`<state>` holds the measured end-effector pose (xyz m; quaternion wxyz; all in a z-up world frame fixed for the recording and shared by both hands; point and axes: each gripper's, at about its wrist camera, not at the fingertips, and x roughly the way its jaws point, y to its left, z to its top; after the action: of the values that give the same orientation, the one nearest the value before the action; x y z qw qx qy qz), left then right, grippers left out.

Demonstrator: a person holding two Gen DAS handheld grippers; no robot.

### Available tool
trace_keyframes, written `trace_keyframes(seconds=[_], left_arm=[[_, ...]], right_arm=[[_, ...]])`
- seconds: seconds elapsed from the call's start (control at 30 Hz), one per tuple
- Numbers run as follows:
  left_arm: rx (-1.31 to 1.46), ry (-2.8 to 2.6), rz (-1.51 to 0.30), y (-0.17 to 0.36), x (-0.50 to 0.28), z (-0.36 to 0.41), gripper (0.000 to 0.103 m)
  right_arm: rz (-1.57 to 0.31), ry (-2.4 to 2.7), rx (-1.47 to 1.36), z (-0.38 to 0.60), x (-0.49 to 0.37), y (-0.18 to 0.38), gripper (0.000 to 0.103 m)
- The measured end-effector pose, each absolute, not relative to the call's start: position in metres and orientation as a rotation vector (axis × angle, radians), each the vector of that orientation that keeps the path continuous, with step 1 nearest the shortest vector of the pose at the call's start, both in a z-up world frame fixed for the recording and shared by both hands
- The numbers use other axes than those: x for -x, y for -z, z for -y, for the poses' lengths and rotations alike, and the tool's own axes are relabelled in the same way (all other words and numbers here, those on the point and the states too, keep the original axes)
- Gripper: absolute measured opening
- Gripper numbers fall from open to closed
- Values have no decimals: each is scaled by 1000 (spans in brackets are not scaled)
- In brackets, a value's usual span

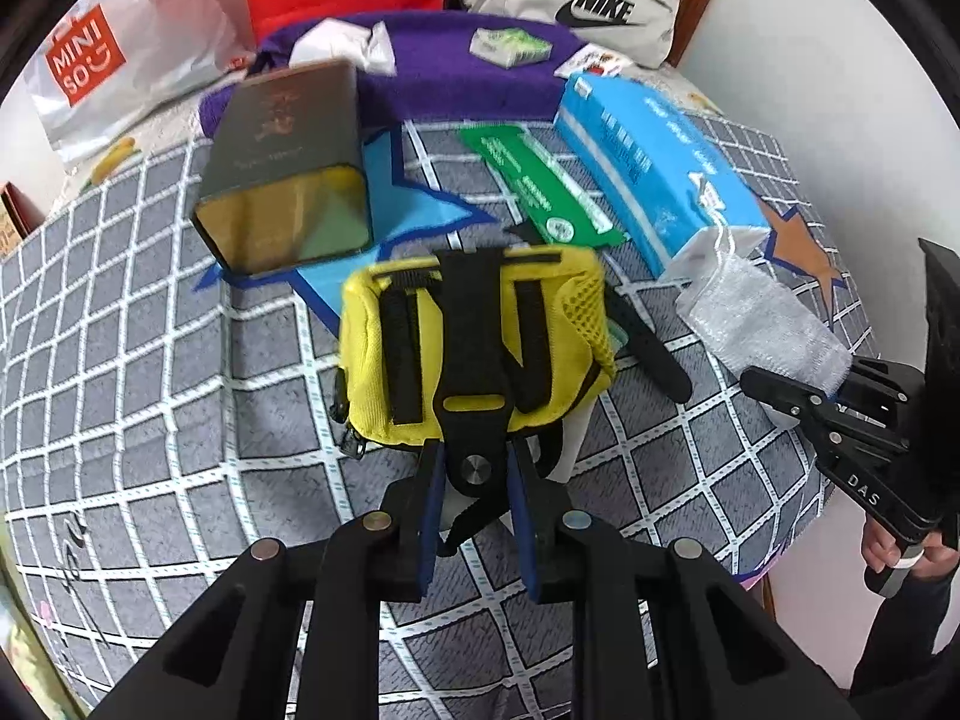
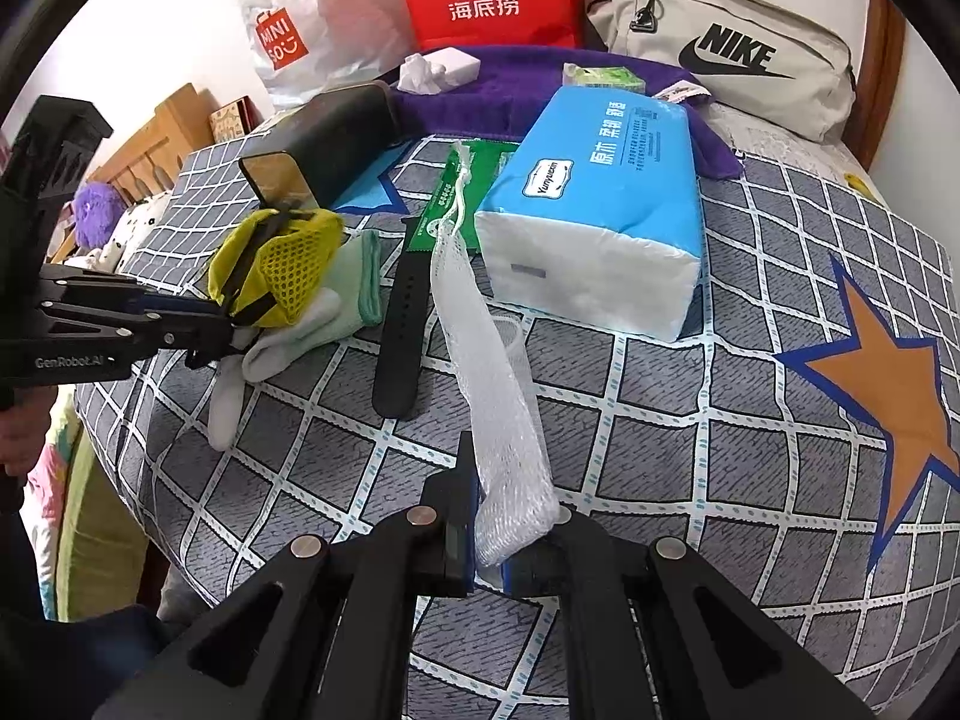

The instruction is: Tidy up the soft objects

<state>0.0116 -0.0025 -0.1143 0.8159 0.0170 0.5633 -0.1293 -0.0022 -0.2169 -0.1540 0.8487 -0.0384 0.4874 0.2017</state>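
The bed with its grey checked cover carries everything: a blue tissue pack, a dark tin box lying on its side, a purple towel at the back, and a black strap beside pale socks.

The step in hand looks like a double pick-up of soft things. The yellow pouch sits near the middle of the cover, partly on the socks, and the left gripper has its jaws drawn close around the pouch's black strap tab, pads at its sides. The right gripper is clamped on the lower end of a white mesh net, which trails up toward the green card.

Next, each piece probably needs lifting clear and carrying to a gathering spot; the net may snag, and the tab grip looks slim.
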Motion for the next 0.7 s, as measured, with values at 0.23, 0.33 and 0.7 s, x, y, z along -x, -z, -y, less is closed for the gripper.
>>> trace_keyframes(seconds=[0.23, 0.33, 0.7], left_arm=[[-21, 277, -1105, 85, -6, -9, 20], [-14, 276, -1081, 76, -7, -13, 20], [-5, 250, -1003, 55, -17, -19, 20]], right_arm=[[-997, -427, 89, 216, 3, 144, 6], [-985, -431, 90, 215, 3, 139, 6], [-910, -440, 100, 210, 0, 108, 5]])
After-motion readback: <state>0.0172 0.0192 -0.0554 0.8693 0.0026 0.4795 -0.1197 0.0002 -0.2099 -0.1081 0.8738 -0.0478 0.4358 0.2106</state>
